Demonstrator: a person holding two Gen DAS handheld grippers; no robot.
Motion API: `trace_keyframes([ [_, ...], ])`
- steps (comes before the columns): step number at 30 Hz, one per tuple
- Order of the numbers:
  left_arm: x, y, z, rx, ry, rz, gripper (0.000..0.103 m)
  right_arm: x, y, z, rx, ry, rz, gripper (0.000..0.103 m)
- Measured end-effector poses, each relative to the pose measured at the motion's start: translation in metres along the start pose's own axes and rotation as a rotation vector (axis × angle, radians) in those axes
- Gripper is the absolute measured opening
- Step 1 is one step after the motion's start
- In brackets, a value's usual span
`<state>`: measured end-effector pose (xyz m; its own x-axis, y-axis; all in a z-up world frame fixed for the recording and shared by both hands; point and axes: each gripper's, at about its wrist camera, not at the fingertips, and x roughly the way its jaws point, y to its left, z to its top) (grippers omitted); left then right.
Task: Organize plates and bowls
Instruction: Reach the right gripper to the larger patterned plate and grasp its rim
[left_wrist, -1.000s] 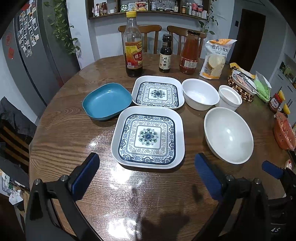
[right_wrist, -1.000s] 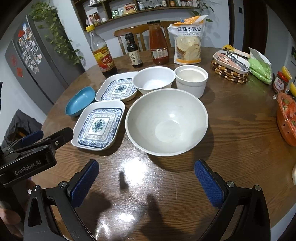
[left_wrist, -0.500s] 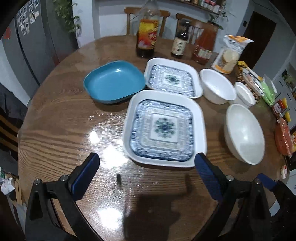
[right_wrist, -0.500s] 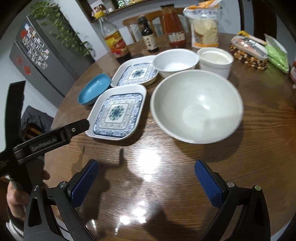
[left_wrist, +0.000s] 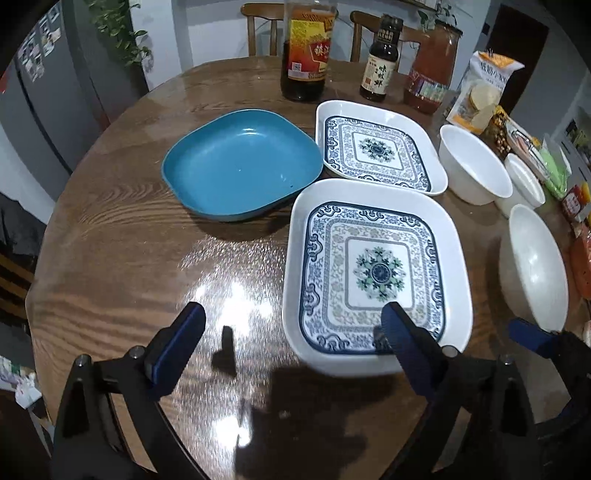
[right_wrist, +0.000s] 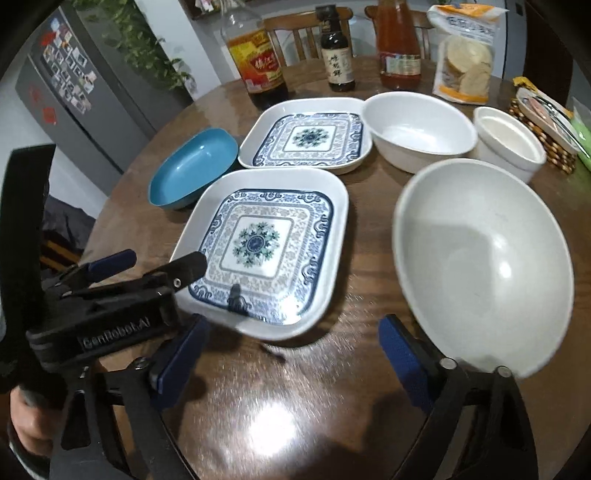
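Left gripper (left_wrist: 291, 325) was spread wide, empty, one pad over the near patterned plate's (left_wrist: 376, 273) 6 o'clock rim. Right gripper (right_wrist: 291, 343) was also agape, holding nothing, beside the big white bowl (right_wrist: 480, 258). Plate looked rigid, glossy, probably slippery: pinch the raised near rim. Second patterned plate (left_wrist: 376, 151) sat at 12, blue dish (left_wrist: 240, 166) at 10.

Table (left_wrist: 122, 258): wood, visible grain, glossy varnish throwing lamp glare. Patterned plate (left_wrist: 373, 273) and blue dish (left_wrist: 240, 166): smooth, glazed-looking sheen; large white bowl (right_wrist: 480, 258) duller, faintly speckled. Gripper pads (left_wrist: 177, 339): matt blue, ribbed.
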<state>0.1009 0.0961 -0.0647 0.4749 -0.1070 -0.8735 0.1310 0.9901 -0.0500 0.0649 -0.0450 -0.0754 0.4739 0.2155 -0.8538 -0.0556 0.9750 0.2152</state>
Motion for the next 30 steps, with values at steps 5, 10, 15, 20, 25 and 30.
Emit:
trace_keyframes([
  [5, 0.011, 0.009, 0.008, -0.014, 0.008, -0.032, 0.078, 0.013, 0.002, 0.01, -0.004, 0.015, -0.058, 0.082],
  [10, 0.02, 0.012, 0.011, -0.014, 0.031, -0.058, 0.066, 0.019, 0.003, 0.017, -0.015, 0.044, -0.096, 0.06],
  [15, 0.026, 0.014, 0.011, -0.018, 0.045, -0.082, 0.058, 0.03, 0.002, 0.02, -0.03, 0.076, -0.119, 0.027],
  [20, 0.025, 0.006, 0.009, 0.019, 0.037, -0.091, 0.03, 0.029, 0.005, 0.019, -0.062, 0.067, -0.123, 0.014],
  [25, 0.016, 0.01, 0.002, -0.005, 0.031, -0.073, 0.028, 0.02, 0.013, 0.011, -0.103, 0.056, -0.098, 0.013],
  [30, -0.011, 0.012, -0.017, -0.004, -0.002, -0.056, 0.028, 0.001, 0.022, -0.005, -0.136, 0.065, -0.045, 0.013],
])
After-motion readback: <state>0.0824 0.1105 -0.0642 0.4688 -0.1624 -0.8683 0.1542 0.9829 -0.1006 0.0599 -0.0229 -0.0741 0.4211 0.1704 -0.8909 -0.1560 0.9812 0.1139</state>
